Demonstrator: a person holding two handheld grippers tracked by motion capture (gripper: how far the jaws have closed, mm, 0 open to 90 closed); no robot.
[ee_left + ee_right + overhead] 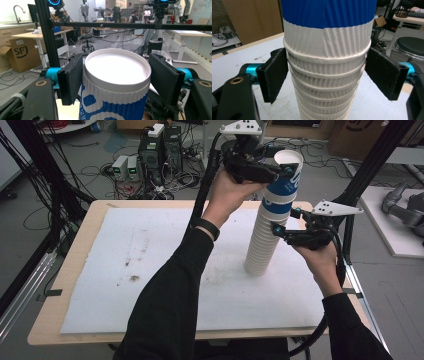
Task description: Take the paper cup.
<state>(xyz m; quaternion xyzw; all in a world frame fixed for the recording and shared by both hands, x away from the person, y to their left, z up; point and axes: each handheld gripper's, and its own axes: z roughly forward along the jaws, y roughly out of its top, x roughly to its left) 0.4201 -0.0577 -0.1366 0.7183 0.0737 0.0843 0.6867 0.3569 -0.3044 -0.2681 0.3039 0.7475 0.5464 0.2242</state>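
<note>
1. The table (75, 285) takes up the middle and lower part of the high view, its pale wooden edge showing around a large white mat (150, 270) marked with a few dark smudges left of centre.

2. A tall stack of white ribbed paper cups (261, 245) stands upright on the mat, right of centre in the high view. In the right gripper view it rises through the middle of the frame, rim above rim.

3. The top cup (286, 177), blue and white with a white rim, sits at the head of the stack in the upper right-centre of the high view. It leans slightly away from the line of the cups below. In the left gripper view its open mouth sits in the centre of the frame.

4. The left gripper (272, 170), held high in the person's left hand (227, 195), is clamped on the top cup just below its rim. In the left gripper view both black pads press against the cup's ribbed wall.

5. The right gripper (282, 227), in the right hand (320, 260) at the right of the high view, sits lower, at the stack's upper white cups. In the right gripper view its jaws stand on either side of the stack; the left pad is at the rims, the right pad just beside them, and whether they press cannot be told.
</note>
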